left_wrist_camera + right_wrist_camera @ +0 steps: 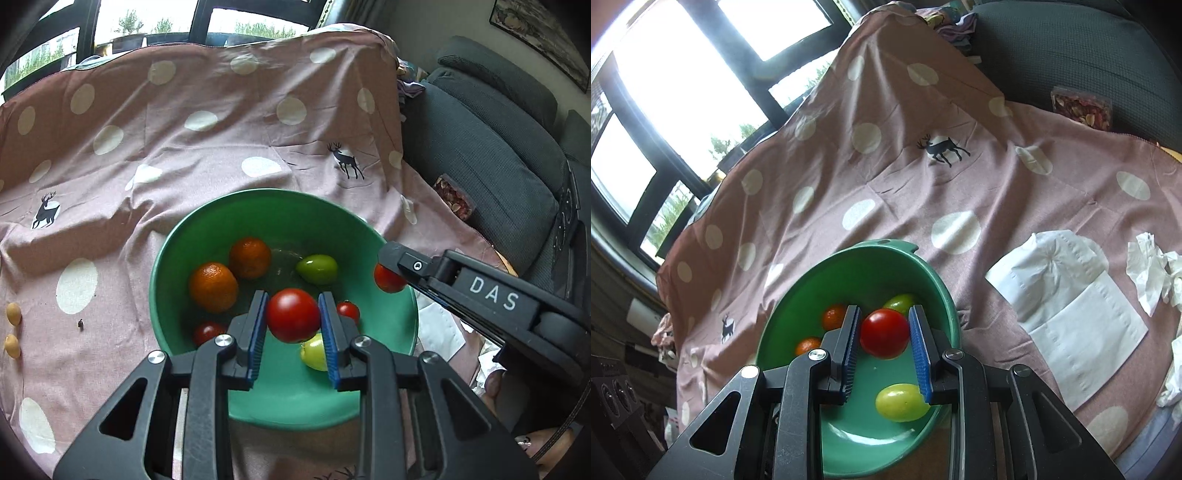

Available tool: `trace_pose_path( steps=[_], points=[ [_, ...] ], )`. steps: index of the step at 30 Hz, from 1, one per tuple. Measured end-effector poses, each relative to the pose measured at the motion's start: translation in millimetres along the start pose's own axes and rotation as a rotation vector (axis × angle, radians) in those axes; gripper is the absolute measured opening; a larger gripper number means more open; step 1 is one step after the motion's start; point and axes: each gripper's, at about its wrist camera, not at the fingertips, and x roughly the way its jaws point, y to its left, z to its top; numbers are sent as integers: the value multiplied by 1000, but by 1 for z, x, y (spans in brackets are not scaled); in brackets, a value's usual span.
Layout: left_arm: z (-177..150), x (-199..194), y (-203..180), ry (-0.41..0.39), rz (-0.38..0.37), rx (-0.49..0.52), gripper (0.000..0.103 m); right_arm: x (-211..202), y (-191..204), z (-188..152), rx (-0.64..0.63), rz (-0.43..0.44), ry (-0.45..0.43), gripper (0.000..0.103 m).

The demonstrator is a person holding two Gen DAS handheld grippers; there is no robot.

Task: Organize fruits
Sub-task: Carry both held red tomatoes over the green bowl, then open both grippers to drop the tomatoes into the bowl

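A green bowl point(192, 236) on the spotted pink cloth holds two oranges point(213, 287), two green fruits point(317, 268) and small red tomatoes point(348, 311). My left gripper point(293, 315) is shut on a red tomato point(293, 315) above the bowl. My right gripper point(884, 334) is shut on another red tomato point(884, 333) over the bowl point(945, 291); it enters the left wrist view from the right with that tomato point(388, 279) at the bowl's right rim. A green fruit point(901, 402) lies in the bowl below it.
Two small yellow fruits point(13, 314) lie on the cloth at the far left. White paper napkins point(1067, 299) lie right of the bowl. A dark sofa point(498, 155) with a snack packet point(454, 199) stands to the right. Windows are behind.
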Motion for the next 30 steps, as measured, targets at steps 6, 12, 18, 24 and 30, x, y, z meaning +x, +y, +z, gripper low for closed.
trace_pose_path(
  steps=[6, 12, 18, 24, 30],
  points=[
    [-4, 9, -6, 34, -18, 20, 28, 4, 0, -1, -12, -20, 20, 29],
    [-7, 16, -7, 55, -19, 28, 28, 6, -1, -1, -13, -39, 30, 29],
    [-9, 21, -5, 69, -20, 25, 28, 8, -2, -1, -13, -53, 42, 29],
    [-9, 26, -4, 79, -19, 20, 28, 12, -2, -1, -17, -67, 56, 29],
    [-12, 30, -2, 89, -13, 21, 28, 13, -2, -2, -19, -77, 60, 29]
  ],
)
